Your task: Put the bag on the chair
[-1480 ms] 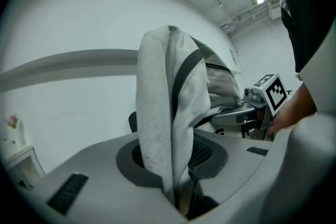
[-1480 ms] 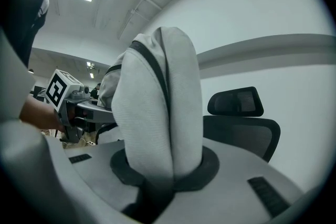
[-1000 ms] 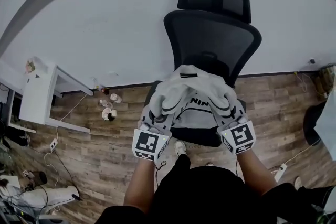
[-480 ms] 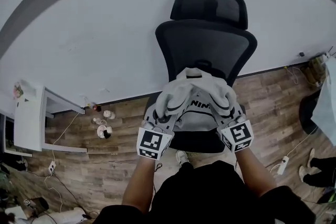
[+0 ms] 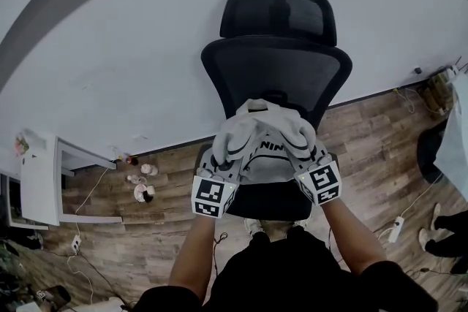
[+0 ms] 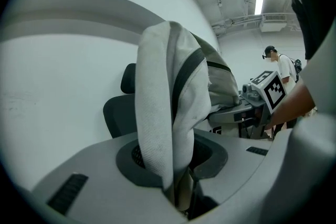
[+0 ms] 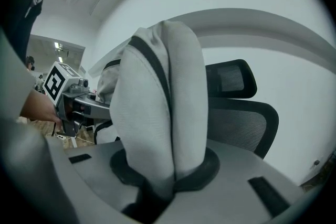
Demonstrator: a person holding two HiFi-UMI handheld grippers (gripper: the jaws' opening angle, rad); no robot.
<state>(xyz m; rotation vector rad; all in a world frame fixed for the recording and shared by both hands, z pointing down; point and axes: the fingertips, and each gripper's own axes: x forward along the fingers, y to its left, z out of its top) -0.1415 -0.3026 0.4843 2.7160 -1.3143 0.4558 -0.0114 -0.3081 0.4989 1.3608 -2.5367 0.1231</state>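
Closer now: chair (image 5: 276, 62) sits squarely ahead. My left gripper (image 6: 181, 201) and right gripper (image 7: 156, 192) each pinch bunched fabric of the bag (image 5: 263, 134), which hangs over the seat's front edge, equally near to both.

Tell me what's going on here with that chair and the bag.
A person stands in front of a black office chair with a hand-held gripper in each hand. The left hand-held gripper and the right hand-held gripper are each clamped on a fold of a light grey bag. The bag is held up over the chair's seat, close to the backrest. Whether it touches the seat yet cannot be told.
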